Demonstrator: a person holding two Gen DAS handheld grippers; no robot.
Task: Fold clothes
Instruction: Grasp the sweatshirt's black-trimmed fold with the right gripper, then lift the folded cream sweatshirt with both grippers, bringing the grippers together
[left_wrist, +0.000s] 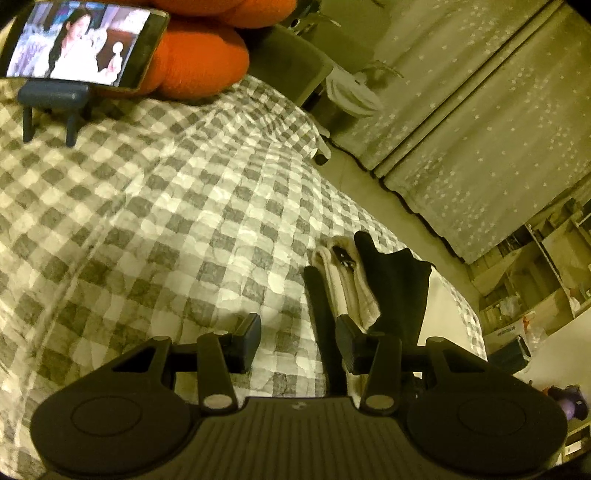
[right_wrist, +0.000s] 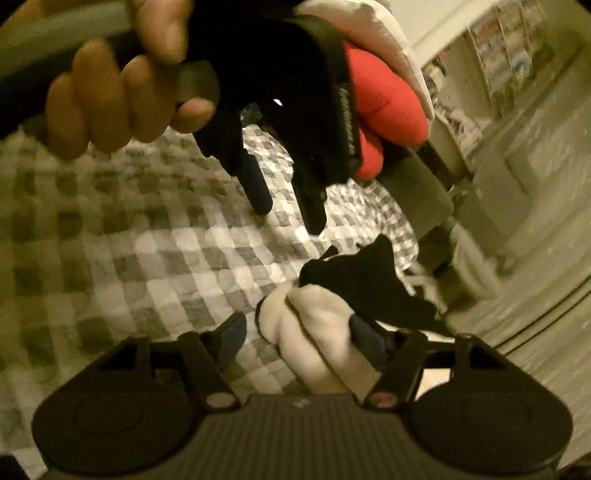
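A folded white garment (left_wrist: 351, 284) lies on the checked bedspread (left_wrist: 166, 221) near its right edge, with a black garment (left_wrist: 399, 288) crumpled beside it. My left gripper (left_wrist: 297, 341) hovers open just left of them, with only bedspread between its fingers. In the right wrist view the white garment (right_wrist: 314, 332) sits between the wide-apart fingers of my right gripper (right_wrist: 299, 336), against the right finger; the black garment (right_wrist: 369, 284) is just beyond. A hand (right_wrist: 110, 92) holds the left gripper (right_wrist: 288, 214) above, with its fingers pointing down. The right wrist view is blurred.
A phone on a stand (left_wrist: 81, 44) plays video at the far left, in front of an orange cushion (left_wrist: 199, 55). The bed's right edge drops to the floor. Star-patterned curtains (left_wrist: 480, 129), a grey chair (left_wrist: 291, 62) and cluttered shelves (left_wrist: 535, 277) stand beyond it.
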